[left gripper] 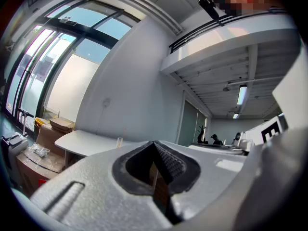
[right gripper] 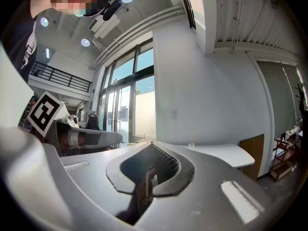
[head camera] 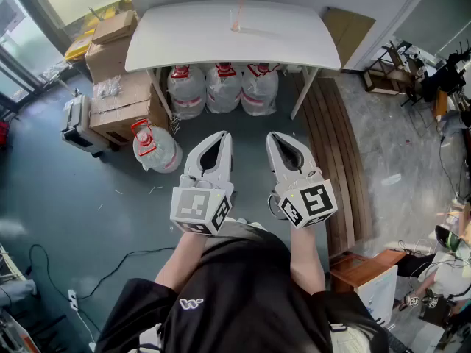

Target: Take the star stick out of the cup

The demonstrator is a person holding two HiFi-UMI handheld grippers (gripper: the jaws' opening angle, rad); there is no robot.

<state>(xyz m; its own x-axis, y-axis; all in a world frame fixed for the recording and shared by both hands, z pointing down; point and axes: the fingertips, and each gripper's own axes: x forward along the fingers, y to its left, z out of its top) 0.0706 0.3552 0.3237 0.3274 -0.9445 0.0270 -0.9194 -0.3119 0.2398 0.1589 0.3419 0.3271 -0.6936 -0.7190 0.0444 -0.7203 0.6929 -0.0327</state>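
Observation:
A clear cup [head camera: 235, 22] stands near the back of the white table [head camera: 184, 39], far ahead of me. A thin orange stick [head camera: 241, 2] rises out of it; no star shape can be made out at this distance. My left gripper [head camera: 223, 135] and right gripper [head camera: 274, 137] are side by side over the floor, well short of the table, both shut and empty. In the left gripper view the cup [left gripper: 119, 141] is small on the table [left gripper: 82, 141] beyond the closed tips [left gripper: 154, 143]. The right gripper view shows the cup [right gripper: 191, 145] past its closed tips [right gripper: 153, 143].
Three large water jugs [head camera: 223, 87] stand under the table and another [head camera: 156, 147] lies on the floor. Cardboard boxes [head camera: 118, 94] are stacked at the left. Wooden planks [head camera: 331, 145] lie along the floor at the right. A black cable [head camera: 110, 267] runs by my feet.

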